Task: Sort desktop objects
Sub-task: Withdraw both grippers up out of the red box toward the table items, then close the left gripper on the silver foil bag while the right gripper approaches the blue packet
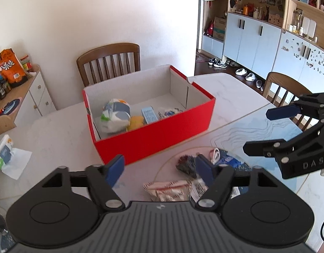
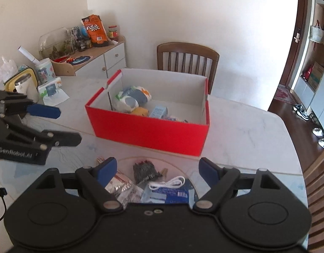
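The red cardboard box with its white interior stands open-topped on the pale marble-look table, already holding a blue-and-white patterned soft bundle, a small yellow object and a pale blue carton. The things not yet sorted lie on the near side of it, just below both grippers: a red-and-white striped snack packet, a dark bristly clump, a coiled white USB cable and a blue printed packet under the cable.

The right gripper hangs above the clump and cable with its blue-padded fingers spread wide and nothing between them — the cable's long axis runs roughly across the gap, from one finger toward the other, so it appears the nearer pick for this hand. The left gripper is likewise spread and empty, and the striped packet lies just ahead of and beneath its fingers, its length running crosswise to them.

From either hand the box lies straight ahead and beyond the pile, its near red wall standing between the loose items and the inside; any carry probably has to rise over that wall. The two grippers sit near each other, so crowding over the small pile looks like the chief risk. A wooden slat-back chair stands behind the box, well clear.
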